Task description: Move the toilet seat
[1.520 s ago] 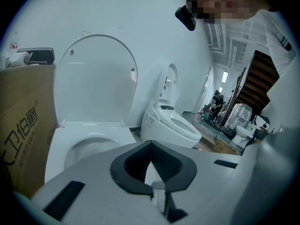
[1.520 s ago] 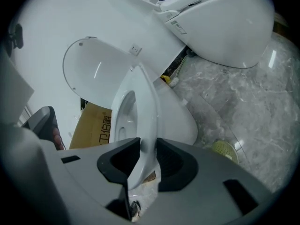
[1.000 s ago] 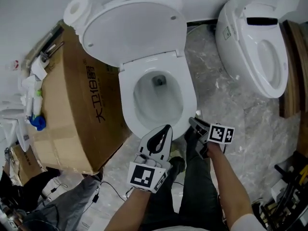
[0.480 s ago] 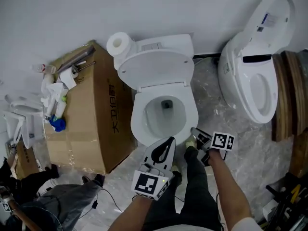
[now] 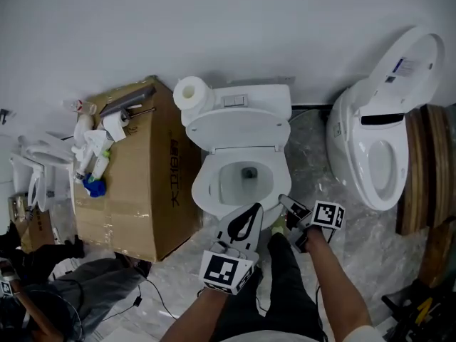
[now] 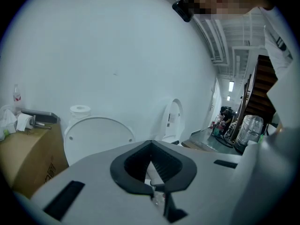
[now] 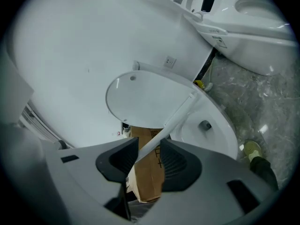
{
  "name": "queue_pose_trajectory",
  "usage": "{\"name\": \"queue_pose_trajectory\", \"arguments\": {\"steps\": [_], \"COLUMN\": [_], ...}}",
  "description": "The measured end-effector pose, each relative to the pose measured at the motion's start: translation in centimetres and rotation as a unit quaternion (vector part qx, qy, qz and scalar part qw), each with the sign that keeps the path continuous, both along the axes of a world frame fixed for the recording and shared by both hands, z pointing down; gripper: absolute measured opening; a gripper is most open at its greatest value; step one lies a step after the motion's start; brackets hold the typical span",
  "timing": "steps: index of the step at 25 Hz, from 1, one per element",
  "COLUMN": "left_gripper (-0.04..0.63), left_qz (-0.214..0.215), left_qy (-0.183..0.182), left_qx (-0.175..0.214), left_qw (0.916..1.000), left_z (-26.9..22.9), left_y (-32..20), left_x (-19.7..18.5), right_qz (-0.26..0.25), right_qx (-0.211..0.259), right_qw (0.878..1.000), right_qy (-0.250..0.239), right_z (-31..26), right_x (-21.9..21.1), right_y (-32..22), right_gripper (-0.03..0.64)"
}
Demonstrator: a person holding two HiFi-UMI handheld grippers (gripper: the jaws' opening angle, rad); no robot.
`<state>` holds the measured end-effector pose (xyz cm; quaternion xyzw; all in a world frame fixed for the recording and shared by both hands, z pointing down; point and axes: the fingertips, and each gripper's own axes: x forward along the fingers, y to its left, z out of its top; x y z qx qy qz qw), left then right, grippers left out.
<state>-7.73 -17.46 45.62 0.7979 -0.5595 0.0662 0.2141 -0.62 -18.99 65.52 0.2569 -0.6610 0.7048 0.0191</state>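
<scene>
A white toilet stands against the wall with its seat and lid [image 5: 239, 128] tilted up against the tank, leaving the bowl [image 5: 242, 182] uncovered. My left gripper [image 5: 251, 211] hovers just in front of the bowl's front rim; its jaws meet at the tips with nothing in them [image 6: 151, 144]. My right gripper [image 5: 284, 201] is off the bowl's front right corner. Its jaws [image 7: 149, 146] are opening and hold nothing; the bowl's rim [image 7: 178, 116] and the raised lid [image 7: 143, 102] show beyond the gap.
A cardboard box [image 5: 135, 169] with bottles and rags on top stands against the toilet's left side. A paper roll [image 5: 189, 91] sits on the tank. A second toilet [image 5: 377, 144] with its lid up is at the right, wooden pieces [image 5: 420, 169] beyond it. The person's legs [image 5: 285, 283] are below.
The head view has pulled back and up, so the toilet looks smaller and more wall shows. Both grippers stay at the bowl's front. The seat and lid stay raised.
</scene>
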Motion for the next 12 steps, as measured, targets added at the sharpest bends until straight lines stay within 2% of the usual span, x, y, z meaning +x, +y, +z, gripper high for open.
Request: {"name": "queue_pose_trajectory", "arguments": {"steps": [6,12], "left_gripper": [0.009,0.009], "left_qz": [-0.011,-0.033], "left_qy": [-0.006,-0.011], "left_qx": [-0.004,-0.001], "left_qw": [0.9999,0.9994], "left_z": [-0.8,-1.9], "left_y": [-2.9,-5.2], "left_x": [0.6,-0.6], "right_qz": [0.008,0.006], "right_qx": [-0.009,0.020], "right_qw": [0.999,0.998], "right_qy": [-0.031,-0.059], "right_z": [-2.4,-4.8], "right_x": [-0.6,-1.7], "right_y": [-3.8,-8.3], "right_gripper": [0.147,0.164]}}
